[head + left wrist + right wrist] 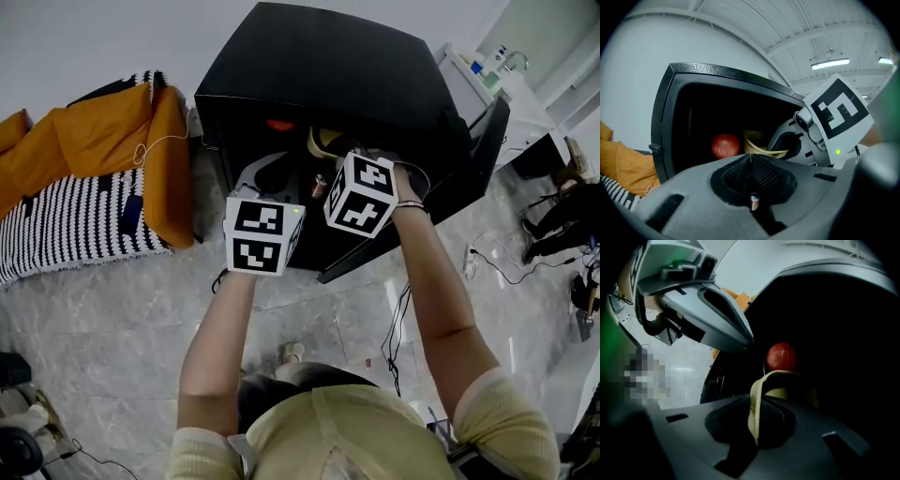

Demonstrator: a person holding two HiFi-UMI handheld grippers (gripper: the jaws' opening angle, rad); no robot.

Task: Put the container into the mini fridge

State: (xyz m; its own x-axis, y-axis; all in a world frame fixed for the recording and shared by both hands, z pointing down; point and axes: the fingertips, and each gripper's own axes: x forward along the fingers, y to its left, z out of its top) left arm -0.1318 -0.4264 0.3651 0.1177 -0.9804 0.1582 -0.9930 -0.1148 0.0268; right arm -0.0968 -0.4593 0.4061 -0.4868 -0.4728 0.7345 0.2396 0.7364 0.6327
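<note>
Details of the grip are being given only by the right gripper view. There the right gripper (756,401) is being shown clamped on the thin rim of the cream container (783,385), whose wall is being pinched edge-on between the jaws. The container's body is being held just beyond the jaw tips, inside the dark opening of the mini fridge (328,66), and a red apple (782,357) is being shown behind it.

In the left gripper view, the left gripper (750,158) is being shown with its jaws pressed together on nothing. A small can (753,202) is being glimpsed through the gap below them. The container is being seen ahead, beside the apple and apart from this gripper.

The wider layout is being supplied by the head view alone. Both marker cubes are being held at the fridge mouth, and the door (459,178) is standing open at the right. Orange cushions (94,131) are lying on the floor (309,309) to the left of the fridge.
</note>
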